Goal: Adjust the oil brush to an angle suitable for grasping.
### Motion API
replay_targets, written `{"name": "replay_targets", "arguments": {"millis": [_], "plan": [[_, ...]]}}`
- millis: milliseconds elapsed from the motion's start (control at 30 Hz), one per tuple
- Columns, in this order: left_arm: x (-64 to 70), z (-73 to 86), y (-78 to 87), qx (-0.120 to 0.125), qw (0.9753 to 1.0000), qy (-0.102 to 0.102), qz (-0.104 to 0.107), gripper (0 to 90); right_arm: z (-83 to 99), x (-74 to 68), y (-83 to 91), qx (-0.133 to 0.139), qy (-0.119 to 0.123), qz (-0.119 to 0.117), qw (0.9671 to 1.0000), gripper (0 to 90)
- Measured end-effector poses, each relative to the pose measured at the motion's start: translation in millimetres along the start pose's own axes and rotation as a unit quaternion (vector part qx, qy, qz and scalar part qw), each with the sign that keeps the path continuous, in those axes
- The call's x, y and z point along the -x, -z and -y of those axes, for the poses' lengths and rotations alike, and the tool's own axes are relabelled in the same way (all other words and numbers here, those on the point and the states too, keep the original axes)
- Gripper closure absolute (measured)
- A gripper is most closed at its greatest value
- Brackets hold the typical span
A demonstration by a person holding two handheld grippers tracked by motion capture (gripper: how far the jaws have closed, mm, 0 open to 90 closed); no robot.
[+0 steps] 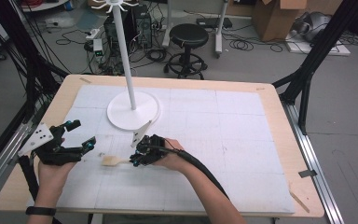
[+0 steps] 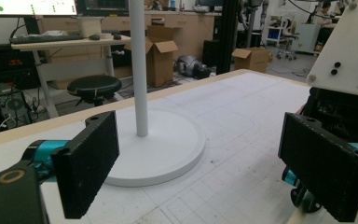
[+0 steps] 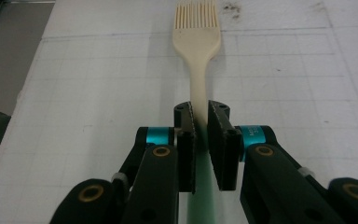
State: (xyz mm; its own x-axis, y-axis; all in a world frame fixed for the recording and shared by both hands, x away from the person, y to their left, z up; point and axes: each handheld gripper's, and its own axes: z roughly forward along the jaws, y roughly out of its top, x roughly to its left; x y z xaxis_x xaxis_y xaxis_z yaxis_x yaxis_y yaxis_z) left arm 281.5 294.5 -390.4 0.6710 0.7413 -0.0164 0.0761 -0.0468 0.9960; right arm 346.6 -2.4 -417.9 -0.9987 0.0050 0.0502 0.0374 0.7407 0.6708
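While both hands work low over the tabletop (image 1: 242, 140), the scene reads as follows.

Right tool (image 3: 200, 123): pressed together on the handle of a cream silicone basting brush (image 3: 197, 42); in the high view it sits near the tabletop's middle (image 1: 142, 156), pointing toward the person's left.

Brush position: handle pinched between the two black pads, bristled head sticking out past the tips, low over the white gridded mat (image 3: 98, 93); touching or just above, cannot tell. In the high view the head (image 1: 109, 161) lies between the two tools.

Left tool (image 1: 77, 135): spread wide, holding nothing, pads well apart in its own view (image 2: 196, 168); near the tabletop's left edge.

White stand (image 1: 133, 109): round base and upright pole, behind both tools, apart from the brush.

Floor beyond: black stool (image 1: 188, 39), cables, cardboard box (image 1: 279, 16).
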Motion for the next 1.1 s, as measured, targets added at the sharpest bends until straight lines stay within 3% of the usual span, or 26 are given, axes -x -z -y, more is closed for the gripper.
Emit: {"name": "replay_targets", "arguments": {"millis": [433, 467, 533, 633, 867, 1100], "plan": [[1.0, 3.0, -0.1, -0.01, 0.9999, -0.007, 0.0, 12.9, 1.6, -2.7, -15.5, -0.023, 0.012, -0.016, 0.9995, 80.8], [1.1, 3.2, -0.1, -0.011, 0.9999, -0.006, 0.0, 12.9, 1.5, -2.7, -15.3, -0.022, 0.014, -0.014, 0.9996, 78.9], [1.4, 3.3, -0.3, -0.011, 0.9999, -0.007, 0.001, 12.9, 1.1, -4.0, -14.8, -0.015, 0.025, -0.003, 0.9996, 66.6], [1.8, 3.4, -0.3, -0.012, 0.9999, -0.006, 0.002, 12.9, 0.7, -5.3, -11.9, -0.014, 0.027, -0.001, 0.9996, 59.5], [2.0, 4.6, -0.5, -0.014, 0.9999, -0.007, 0.004, 12.9, 5.5, -5.3, 21.5, 0.018, 0.014, 0.025, 0.9994, 42.5], [2.3, 5.2, -1.6, -0.018, 0.9998, -0.009, 0.005, 12.9, 36.2, -5.9, 72.6, 0.048, -0.019, 0.072, 0.9961, 32.2]]}}
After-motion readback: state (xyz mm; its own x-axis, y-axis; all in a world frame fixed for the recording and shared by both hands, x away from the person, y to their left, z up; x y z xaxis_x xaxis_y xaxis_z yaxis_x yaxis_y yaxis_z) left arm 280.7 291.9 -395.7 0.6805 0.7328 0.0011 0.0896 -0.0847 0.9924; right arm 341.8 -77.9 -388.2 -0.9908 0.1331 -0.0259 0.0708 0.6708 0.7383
